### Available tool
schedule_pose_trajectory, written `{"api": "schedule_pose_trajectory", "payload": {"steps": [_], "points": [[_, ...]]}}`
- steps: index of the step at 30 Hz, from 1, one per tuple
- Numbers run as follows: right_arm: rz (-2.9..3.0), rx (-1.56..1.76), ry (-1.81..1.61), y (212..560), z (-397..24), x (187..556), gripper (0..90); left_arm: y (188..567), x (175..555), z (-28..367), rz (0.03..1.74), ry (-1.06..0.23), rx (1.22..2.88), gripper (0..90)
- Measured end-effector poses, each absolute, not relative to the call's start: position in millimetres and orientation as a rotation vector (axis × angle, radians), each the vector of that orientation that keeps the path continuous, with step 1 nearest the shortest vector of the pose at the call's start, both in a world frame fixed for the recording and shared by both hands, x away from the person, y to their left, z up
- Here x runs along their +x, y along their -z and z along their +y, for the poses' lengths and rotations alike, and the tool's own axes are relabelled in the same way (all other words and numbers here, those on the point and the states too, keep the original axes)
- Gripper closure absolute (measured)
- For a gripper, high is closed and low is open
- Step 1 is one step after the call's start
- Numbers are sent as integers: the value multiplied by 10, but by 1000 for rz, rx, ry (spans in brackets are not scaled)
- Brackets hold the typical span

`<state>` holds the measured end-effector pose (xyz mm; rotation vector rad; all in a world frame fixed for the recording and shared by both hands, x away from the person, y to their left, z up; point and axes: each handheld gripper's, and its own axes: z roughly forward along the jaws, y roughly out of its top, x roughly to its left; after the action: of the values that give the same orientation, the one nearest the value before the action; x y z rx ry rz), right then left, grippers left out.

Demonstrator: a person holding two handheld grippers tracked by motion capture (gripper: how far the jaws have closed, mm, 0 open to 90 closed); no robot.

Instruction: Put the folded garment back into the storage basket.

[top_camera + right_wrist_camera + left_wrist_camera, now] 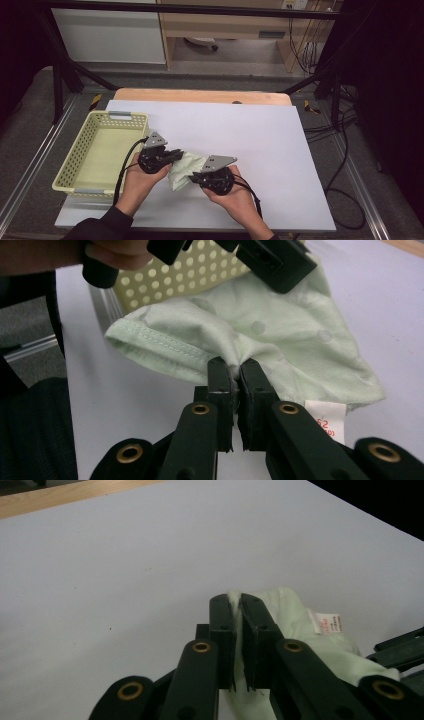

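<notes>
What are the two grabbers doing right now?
Left gripper: closed, pinching the pale green cloth.
Right gripper: closed, pinching the same cloth at another spot.

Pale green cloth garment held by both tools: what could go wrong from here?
1. Both the left tool and the right tool pinch only thin folds of the pale green cloth garment, so an edge may slip out.
2. The perforated yellow plastic basket sits close beside it; hanging fabric could snag its rim.
</notes>
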<state>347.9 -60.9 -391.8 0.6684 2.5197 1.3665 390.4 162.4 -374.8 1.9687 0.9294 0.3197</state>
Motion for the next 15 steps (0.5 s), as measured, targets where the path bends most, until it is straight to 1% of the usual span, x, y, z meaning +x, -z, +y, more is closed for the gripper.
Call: {"api": "schedule_pose_trajectory", "payload": {"steps": [4, 11, 15], "points": [[2505, 674, -1378, 3869, -608, 3479, 859, 3734, 3898, 1611, 923, -318, 1961, 846], [2517, 661, -1368, 3898, -567, 3496, 859, 3670, 3892, 1618, 903, -320, 1972, 846], [2514, 686, -1381, 3916, -580, 3531, 859, 3662, 3921, 1649, 920, -306, 1959, 846]]}}
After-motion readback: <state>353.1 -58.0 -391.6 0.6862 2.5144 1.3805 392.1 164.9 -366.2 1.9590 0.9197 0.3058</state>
